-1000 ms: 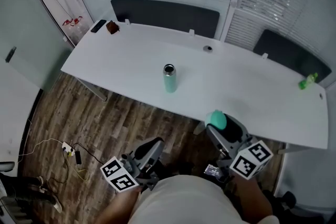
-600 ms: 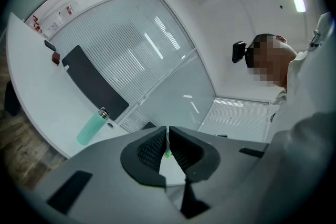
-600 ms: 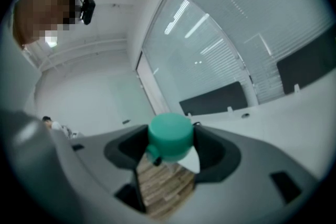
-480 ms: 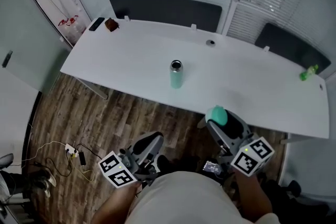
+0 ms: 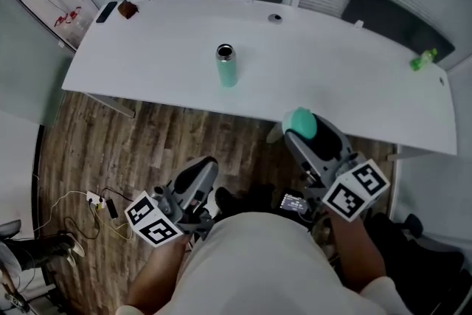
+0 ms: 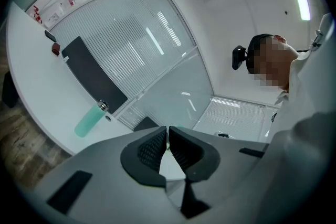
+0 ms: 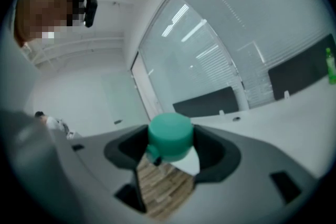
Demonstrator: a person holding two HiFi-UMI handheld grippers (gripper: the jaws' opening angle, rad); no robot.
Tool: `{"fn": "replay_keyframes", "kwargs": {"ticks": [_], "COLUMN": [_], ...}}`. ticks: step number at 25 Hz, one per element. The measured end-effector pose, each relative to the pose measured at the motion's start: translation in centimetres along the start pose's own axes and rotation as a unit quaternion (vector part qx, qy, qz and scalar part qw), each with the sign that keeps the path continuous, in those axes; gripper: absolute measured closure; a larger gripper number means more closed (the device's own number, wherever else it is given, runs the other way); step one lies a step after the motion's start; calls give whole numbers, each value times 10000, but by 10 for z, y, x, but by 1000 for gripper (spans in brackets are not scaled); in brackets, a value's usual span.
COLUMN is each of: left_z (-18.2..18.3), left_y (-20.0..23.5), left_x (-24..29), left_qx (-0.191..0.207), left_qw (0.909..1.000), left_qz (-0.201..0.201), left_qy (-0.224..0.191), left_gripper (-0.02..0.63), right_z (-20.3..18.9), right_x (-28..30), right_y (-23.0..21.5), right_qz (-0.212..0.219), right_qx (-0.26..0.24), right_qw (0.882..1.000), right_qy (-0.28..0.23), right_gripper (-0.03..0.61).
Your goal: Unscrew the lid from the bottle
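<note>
Green lid [image 7: 169, 136] sits clamped in right gripper [image 5: 304, 130], clear of open-mouthed bottle [image 5: 226, 67] standing on table [image 5: 354, 92]: unscrewing looks done. Left gripper [image 5: 200, 172] closed, empty, held back

1 teal bottle [image 5: 226, 70], 1 teal lid [image 5: 302, 124], 1 small green bottle [image 5: 420, 60], 2 grippers [image 6: 168, 140] [image 7: 169, 150], 1 white table [image 5: 147, 63].

Held low, side by side, pointing forward, the left gripper [image 6: 168, 140] has its jaws pressed together, empty, while the right gripper [image 7: 170, 146] clamps the green lid [image 7: 169, 134].
</note>
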State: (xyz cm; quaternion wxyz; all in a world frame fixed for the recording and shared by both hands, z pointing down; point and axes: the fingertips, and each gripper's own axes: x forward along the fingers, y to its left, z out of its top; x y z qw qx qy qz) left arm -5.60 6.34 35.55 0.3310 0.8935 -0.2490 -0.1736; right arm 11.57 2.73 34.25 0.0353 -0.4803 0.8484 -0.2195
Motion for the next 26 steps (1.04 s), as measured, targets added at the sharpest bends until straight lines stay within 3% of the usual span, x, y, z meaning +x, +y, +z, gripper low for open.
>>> {"fn": "replay_keyframes", "kwargs": {"ticks": [26], "left_z": [-10], "left_y": [0], "left_x": [5], "left_qx": [-90], "left_qw": [9999], "left_qz": [-26], "left_qy": [124], "left_gripper": [586], "right_z": [-2], "right_x": [6], "right_y": [6], "right_qz": [-17], "right_qx": [-227], "right_qw": [9997], "right_qy": [123], "right_gripper": [295]}}
